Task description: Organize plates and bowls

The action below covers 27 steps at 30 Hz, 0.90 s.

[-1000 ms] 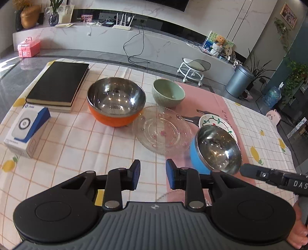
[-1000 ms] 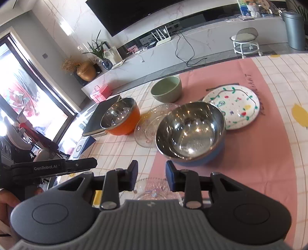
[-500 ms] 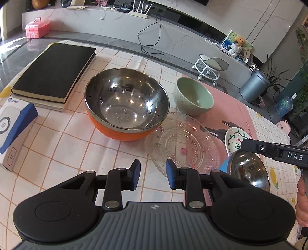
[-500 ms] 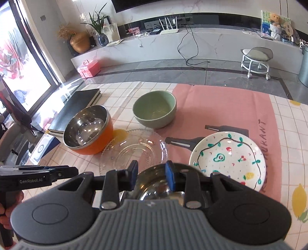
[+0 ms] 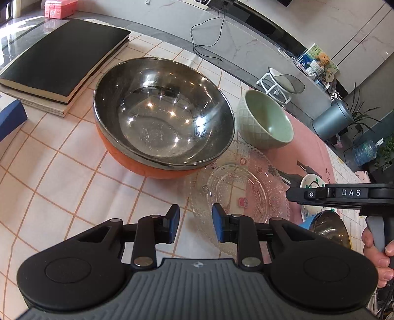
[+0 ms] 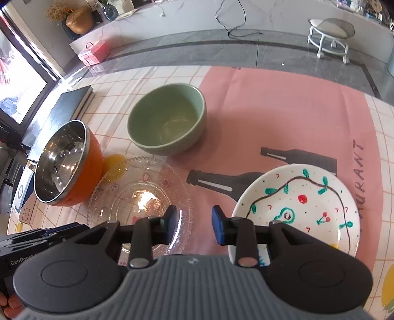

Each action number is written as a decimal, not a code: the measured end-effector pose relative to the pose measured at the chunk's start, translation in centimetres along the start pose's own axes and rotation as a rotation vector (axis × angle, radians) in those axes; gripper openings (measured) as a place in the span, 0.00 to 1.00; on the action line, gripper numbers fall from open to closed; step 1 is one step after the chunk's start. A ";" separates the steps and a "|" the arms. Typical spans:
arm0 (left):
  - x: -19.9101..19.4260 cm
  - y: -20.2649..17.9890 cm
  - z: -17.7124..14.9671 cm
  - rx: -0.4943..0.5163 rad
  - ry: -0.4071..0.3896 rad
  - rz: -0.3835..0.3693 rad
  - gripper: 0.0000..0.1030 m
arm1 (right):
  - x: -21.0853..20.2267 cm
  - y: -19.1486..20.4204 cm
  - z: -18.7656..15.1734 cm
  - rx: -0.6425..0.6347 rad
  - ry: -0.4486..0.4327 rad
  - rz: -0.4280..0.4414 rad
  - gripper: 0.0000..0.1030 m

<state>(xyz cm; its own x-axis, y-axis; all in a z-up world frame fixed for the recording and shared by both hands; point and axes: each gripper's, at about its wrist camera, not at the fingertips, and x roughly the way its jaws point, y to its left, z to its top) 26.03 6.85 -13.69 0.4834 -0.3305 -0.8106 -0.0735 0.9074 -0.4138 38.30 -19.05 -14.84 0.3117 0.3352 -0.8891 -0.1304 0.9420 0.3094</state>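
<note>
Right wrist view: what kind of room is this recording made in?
Most likely a home living or dining room. A table under a checked tablecloth holds a green bowl and a painted plate; behind it runs a long marble TV console with a wheeled stool on the tiled floor.

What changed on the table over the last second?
Both tongs moved forward: the left tongs closed in on the orange bowl, the right tongs passed over the blue bowl. Nothing was grabbed; both stay open. The dishes stayed put.
</note>
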 end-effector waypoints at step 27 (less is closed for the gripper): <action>0.2 0.9 -0.1 -0.086 -0.005 -0.024 0.11 | 2.0 -1.3 0.2 0.157 0.074 0.117 0.08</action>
<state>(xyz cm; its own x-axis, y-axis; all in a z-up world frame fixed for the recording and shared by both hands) 26.01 7.63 -14.26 0.4900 -0.3509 -0.7980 -0.1364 0.8733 -0.4677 39.26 -19.62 -16.92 0.2319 0.4455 -0.8647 -0.0115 0.8902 0.4555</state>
